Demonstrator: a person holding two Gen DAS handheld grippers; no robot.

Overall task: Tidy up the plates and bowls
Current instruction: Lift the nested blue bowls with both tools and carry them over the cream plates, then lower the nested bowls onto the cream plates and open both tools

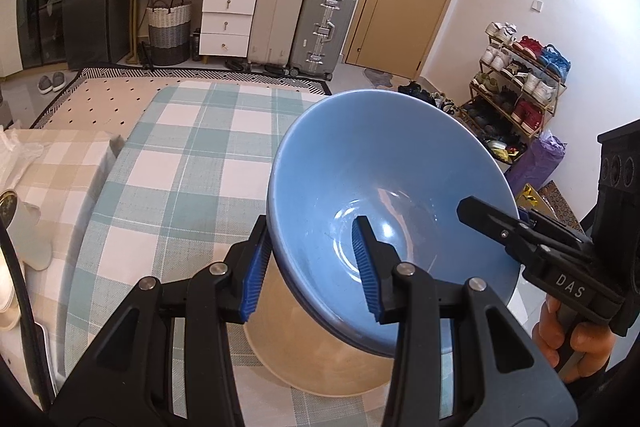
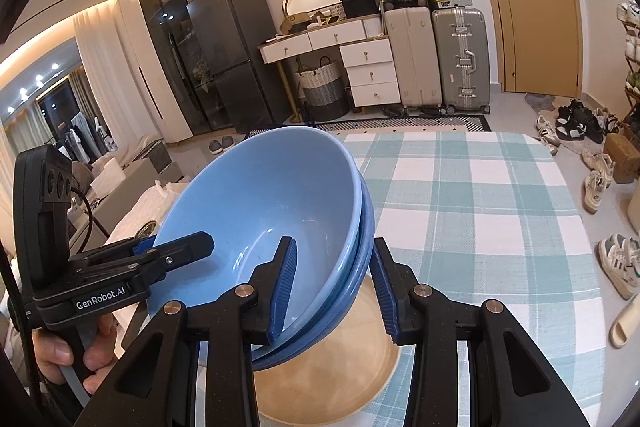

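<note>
Stack of glossy light-blue ceramic bowls (image 1: 384, 195), left wrist view: tilted, above a beige round plate (image 1: 320, 363), rim clamped by left gripper (image 1: 312, 271) and right gripper (image 1: 516, 223).

Right wrist view: two nested bowls (image 2: 264, 203), right gripper (image 2: 332, 287) gripping the right rim, left gripper (image 2: 148, 247) the left rim, over the checked tablecloth (image 2: 480, 211).

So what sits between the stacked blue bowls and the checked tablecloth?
A beige plate lies on the tablecloth right under the bowls, which both grippers hold tilted; both wrist views show it.

A home: fridge (image 2: 236, 55), suitcases (image 2: 460, 59), shoe rack (image 1: 520, 75)
</note>
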